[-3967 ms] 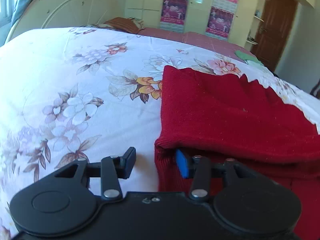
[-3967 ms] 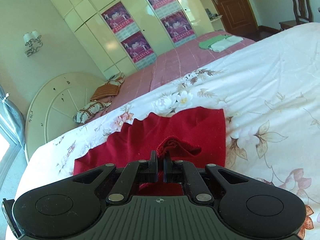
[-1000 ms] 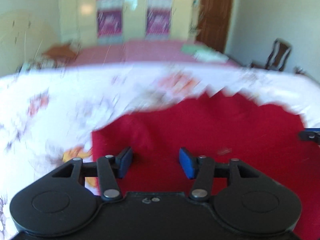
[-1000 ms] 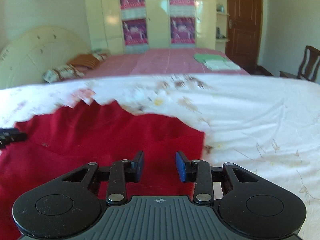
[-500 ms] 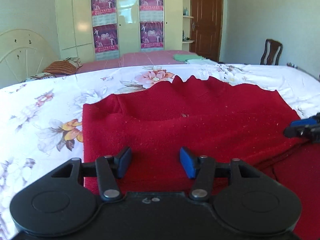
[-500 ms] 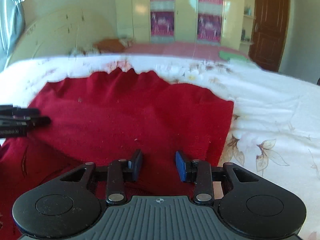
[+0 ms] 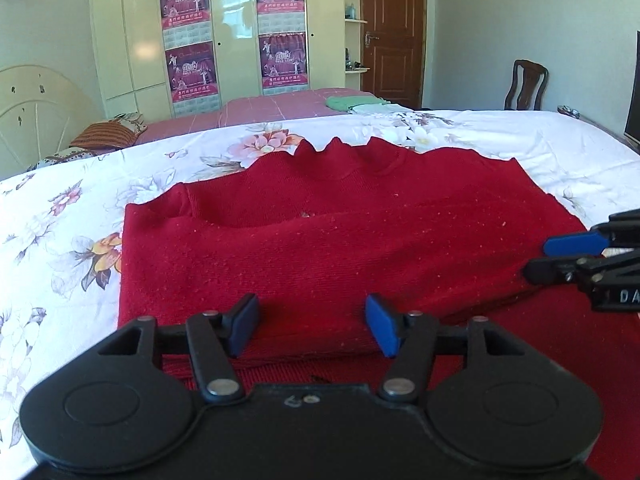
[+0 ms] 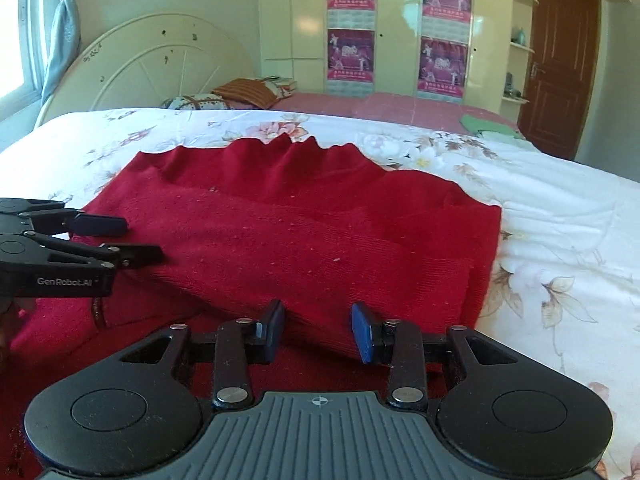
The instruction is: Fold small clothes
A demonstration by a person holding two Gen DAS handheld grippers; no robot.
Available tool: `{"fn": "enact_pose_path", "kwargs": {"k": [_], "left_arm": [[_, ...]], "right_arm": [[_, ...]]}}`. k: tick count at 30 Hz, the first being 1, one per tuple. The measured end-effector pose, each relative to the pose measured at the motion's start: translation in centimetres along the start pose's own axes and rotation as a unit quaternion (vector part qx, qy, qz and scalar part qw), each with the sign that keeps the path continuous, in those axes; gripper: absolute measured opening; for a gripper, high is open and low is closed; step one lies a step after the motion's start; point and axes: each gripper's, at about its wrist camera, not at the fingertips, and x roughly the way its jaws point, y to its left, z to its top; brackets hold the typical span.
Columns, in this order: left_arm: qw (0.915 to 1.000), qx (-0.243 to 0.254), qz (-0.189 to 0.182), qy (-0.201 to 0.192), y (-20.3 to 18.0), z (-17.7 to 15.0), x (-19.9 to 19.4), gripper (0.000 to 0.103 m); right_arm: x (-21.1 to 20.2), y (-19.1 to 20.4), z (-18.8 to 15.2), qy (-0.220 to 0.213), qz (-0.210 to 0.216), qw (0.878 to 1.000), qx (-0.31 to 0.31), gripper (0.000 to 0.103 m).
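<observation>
Item: one red knitted garment (image 7: 340, 240), lying flat on a bed under a white floral sheet (image 7: 52, 216), toward the near edge. Condition of fold: partly done, by judgement. A long upper layer lies across the body from the left side to the right, its near edge forming a soft rolled ridge; a lower layer of the same red cloth shows beneath it at the near side. The far edge is wavy and unsmoothed. What remains, as it appears: at least one further fold to bring the piece down to a compact packet, then squaring of the edges. Left tool (image 7: 312, 326): jaws parted and opening wider, blue pads set either side of the near ridge on the garment's left portion; cloth lies between them, but the pads do not press on it. Whether the tips rest on the knit cannot be told. Right tool (image 8: 318, 332): jaws parted more narrowly, steady, straddling the near ridge on the garment's right portion, close to its right side edge; the pads do not pinch the cloth. Each tool also shows from the side at the edge of the other's view, fingers apart, low over the knit. Neither tool carries anything.
</observation>
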Motion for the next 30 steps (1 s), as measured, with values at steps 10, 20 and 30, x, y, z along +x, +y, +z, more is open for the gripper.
{"fn": "enact_pose_path", "kwargs": {"k": [10, 20, 30], "left_arm": [[0.9999, -0.002, 0.014, 0.0, -0.4, -0.1, 0.1, 0.062], [0.9987, -0.05, 0.011, 0.0, 2.2, -0.6, -5.0, 0.061], [0.9861, -0.12, 0.024, 0.112, 5.5, -8.8, -13.5, 0.048]], "right_arm": [[0.2, -1.4, -0.4, 0.006, -0.001, 1.0, 0.021, 0.036], [-3.9, -3.0, 0.0, -0.023, 0.02, 0.998, 0.047, 0.049], [-9.3, -7.3, -6.9, 0.066, 0.104, 0.978, 0.17, 0.054]]}}
